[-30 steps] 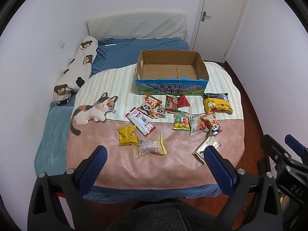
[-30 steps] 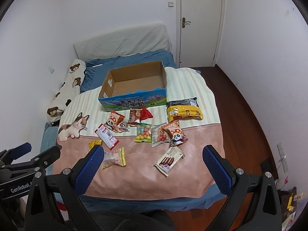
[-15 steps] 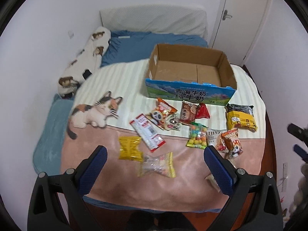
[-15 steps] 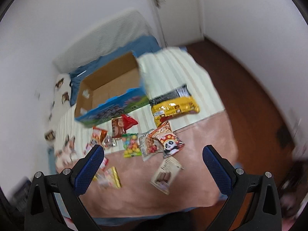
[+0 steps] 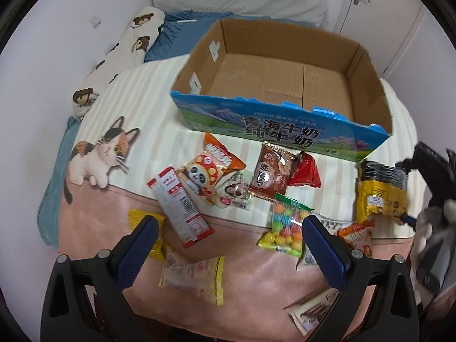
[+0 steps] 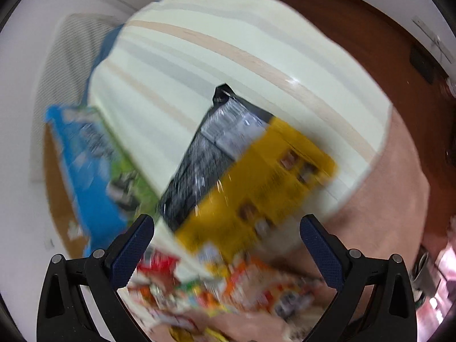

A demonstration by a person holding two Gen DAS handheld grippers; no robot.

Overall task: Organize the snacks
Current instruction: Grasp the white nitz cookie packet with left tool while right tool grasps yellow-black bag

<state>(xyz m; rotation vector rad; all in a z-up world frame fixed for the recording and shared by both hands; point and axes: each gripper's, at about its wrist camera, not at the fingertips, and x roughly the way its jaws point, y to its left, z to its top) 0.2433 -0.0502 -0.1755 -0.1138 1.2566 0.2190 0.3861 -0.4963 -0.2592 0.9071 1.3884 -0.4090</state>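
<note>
Left hand-held gripper (image 5: pixel 229 238) hovers wide open over the near edge of the bed (image 5: pixel 250 282), nothing between its blue pads. Under it lie a clear yellow-edged snack pouch (image 5: pixel 192 278) and a red-and-white flat box (image 5: pixel 179 202); beyond, a bag of coloured candy balls (image 5: pixel 286 223). Right hand-held gripper (image 6: pixel 226 239), equally wide and empty, hangs over the blurred yellow-and-black snack bag (image 6: pixel 248 168) by the bed's right edge. The open blue-sided cardboard box (image 5: pixel 367 65) sits empty toward the far edge.
</note>
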